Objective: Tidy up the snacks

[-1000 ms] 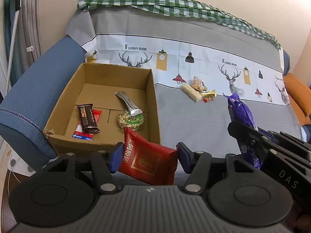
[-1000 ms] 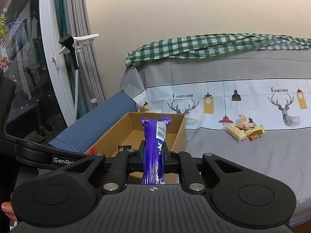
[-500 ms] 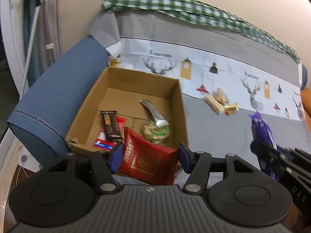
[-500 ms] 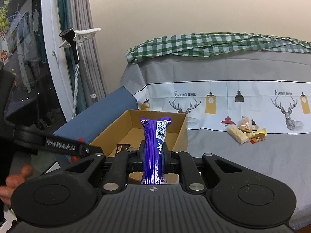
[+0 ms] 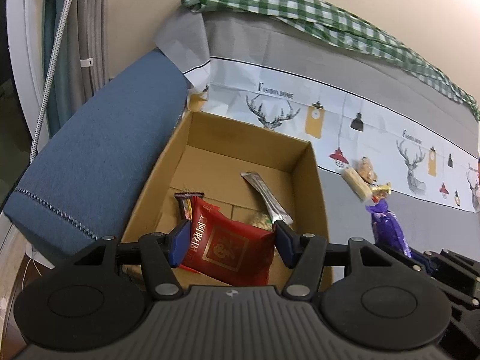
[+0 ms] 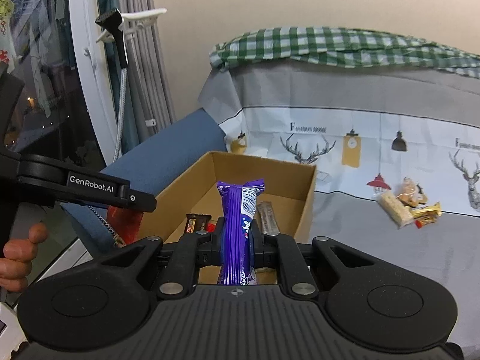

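My left gripper (image 5: 229, 244) is shut on a red snack packet (image 5: 228, 244) and holds it over the near part of the open cardboard box (image 5: 313, 186). Inside the box lie a silver stick pack (image 5: 265, 195), a dark chocolate bar (image 5: 186, 202) and a round greenish snack (image 5: 261, 219), partly hidden by the packet. My right gripper (image 6: 237, 240) is shut on a purple snack bag (image 6: 238, 225), held upright just before the box (image 6: 306, 207). The purple bag also shows in the left wrist view (image 5: 387, 231).
The box sits on a sofa with a grey deer-print cover (image 5: 375, 210), beside the blue armrest (image 5: 99, 156). A small pile of loose snacks (image 5: 364, 180) lies on the cover right of the box; it also shows in the right wrist view (image 6: 405, 204). Curtains and a window are at left.
My left gripper has moved forward and left with the red packet, from before the box's front wall to over its inside. The right gripper with the purple bag has come closer to the box.
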